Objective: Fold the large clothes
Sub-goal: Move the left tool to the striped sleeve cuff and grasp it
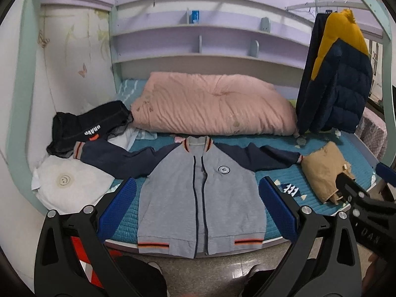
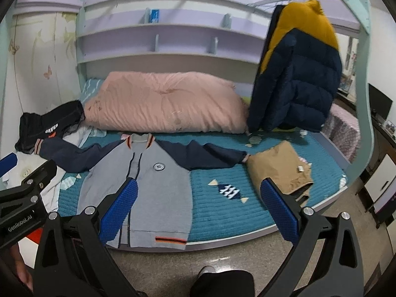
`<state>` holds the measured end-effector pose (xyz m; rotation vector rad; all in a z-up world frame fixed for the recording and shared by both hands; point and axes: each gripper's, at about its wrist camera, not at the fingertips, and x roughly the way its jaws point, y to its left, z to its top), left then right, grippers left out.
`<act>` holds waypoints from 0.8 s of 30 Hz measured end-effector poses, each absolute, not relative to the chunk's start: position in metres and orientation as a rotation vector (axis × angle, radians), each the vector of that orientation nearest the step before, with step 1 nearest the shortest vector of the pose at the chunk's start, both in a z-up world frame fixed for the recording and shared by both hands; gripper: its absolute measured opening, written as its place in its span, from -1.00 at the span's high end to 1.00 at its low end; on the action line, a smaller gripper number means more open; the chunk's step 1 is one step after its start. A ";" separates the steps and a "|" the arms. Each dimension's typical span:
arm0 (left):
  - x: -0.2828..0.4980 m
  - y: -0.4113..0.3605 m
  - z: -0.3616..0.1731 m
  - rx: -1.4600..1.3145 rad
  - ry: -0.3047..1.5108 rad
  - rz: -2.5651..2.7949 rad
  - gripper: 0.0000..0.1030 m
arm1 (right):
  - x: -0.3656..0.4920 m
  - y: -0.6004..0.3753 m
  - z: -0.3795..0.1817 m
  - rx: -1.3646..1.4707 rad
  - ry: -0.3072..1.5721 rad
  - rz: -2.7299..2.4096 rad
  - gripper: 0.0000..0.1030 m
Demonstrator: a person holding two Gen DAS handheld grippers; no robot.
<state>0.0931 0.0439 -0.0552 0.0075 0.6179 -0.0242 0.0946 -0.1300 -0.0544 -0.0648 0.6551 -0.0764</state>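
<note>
A grey zip jacket [image 1: 198, 195] with navy sleeves lies flat, front up, on the teal bed mat [image 1: 294, 173], sleeves spread to both sides and hem at the bed's front edge. It also shows in the right wrist view [image 2: 153, 188]. My left gripper [image 1: 198, 198] is open and empty, held above the jacket's body. My right gripper [image 2: 198, 200] is open and empty, above the jacket's right side and the bare mat [image 2: 222, 212]. Each gripper shows at the edge of the other's view.
A folded tan garment [image 1: 324, 173] lies at the jacket's right cuff. A pink quilt [image 1: 212, 104] lies behind. A black garment [image 1: 86, 126] and a white pillow [image 1: 69, 185] lie left. A navy and yellow puffer coat [image 1: 339, 79] hangs at the right.
</note>
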 end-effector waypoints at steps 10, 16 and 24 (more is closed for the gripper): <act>0.190 0.175 -0.159 0.033 0.714 0.126 -0.91 | 0.226 -0.045 -0.150 -0.073 0.828 0.058 -0.86; 0.246 0.285 -0.214 -0.063 0.803 0.257 -0.91 | 0.295 0.010 -0.200 -0.130 0.851 0.094 -0.86; 0.310 0.408 -0.250 -0.090 0.869 0.403 -0.91 | 0.368 0.081 -0.254 -0.141 0.830 0.200 -0.64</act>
